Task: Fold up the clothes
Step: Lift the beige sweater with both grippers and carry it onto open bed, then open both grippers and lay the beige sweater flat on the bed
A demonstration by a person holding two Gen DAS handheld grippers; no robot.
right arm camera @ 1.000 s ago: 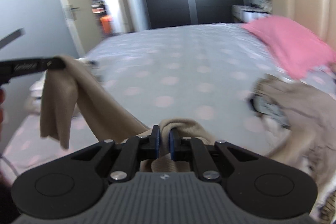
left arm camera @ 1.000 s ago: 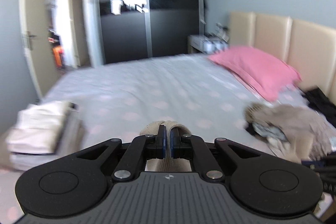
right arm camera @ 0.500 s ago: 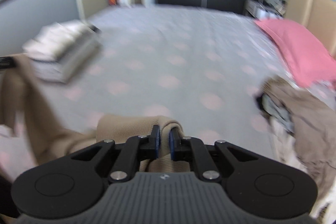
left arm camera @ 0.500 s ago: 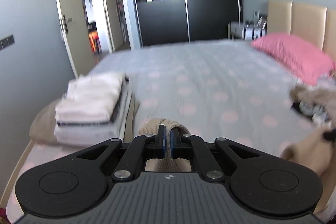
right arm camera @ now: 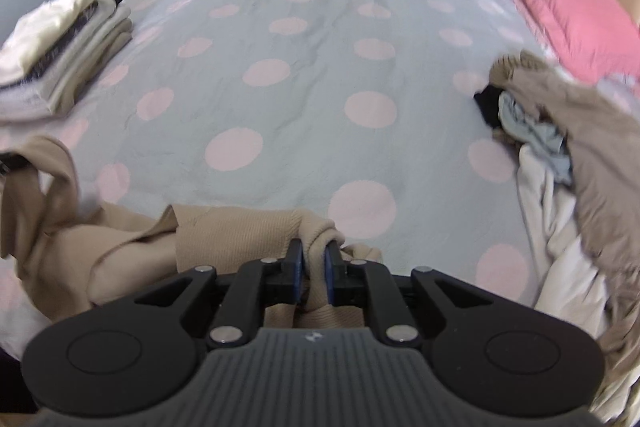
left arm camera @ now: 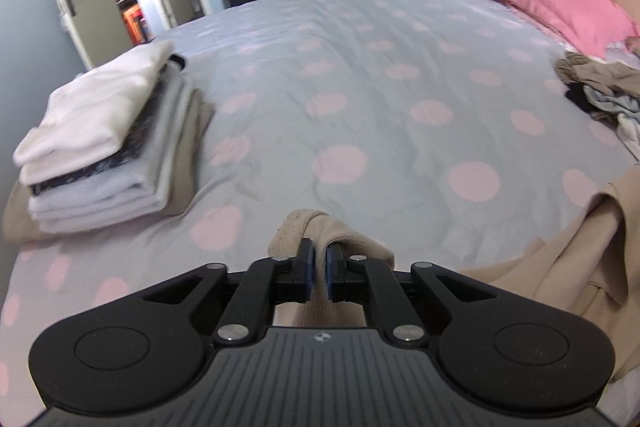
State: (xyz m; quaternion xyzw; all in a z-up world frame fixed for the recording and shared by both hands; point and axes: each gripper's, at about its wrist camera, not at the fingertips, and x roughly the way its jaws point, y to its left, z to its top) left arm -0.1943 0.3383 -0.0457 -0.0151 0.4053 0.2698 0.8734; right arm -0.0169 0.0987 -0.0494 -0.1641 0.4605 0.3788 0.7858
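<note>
My left gripper (left arm camera: 319,269) is shut on a ribbed edge of a beige garment (left arm camera: 320,231), low over the near side of the bed. The same beige garment (right arm camera: 224,231) is pinched in my right gripper (right arm camera: 311,269), which is also shut. The cloth stretches left from the right gripper along the bed's near edge, up to where the left gripper holds it at the frame's left edge. In the left wrist view more of it hangs at the right (left arm camera: 580,247).
The bed (left arm camera: 360,67) has a grey cover with pink dots. A stack of folded clothes (left arm camera: 104,143) sits at its left edge, also seen in the right wrist view (right arm camera: 60,43). A heap of unfolded clothes (right arm camera: 560,115) lies right, below a pink pillow (left arm camera: 548,3).
Both grippers have dropped toward the bed and tilted down, still shut on the beige garment. The garment, earlier hanging in the air between them, now lies low along the near edge.
</note>
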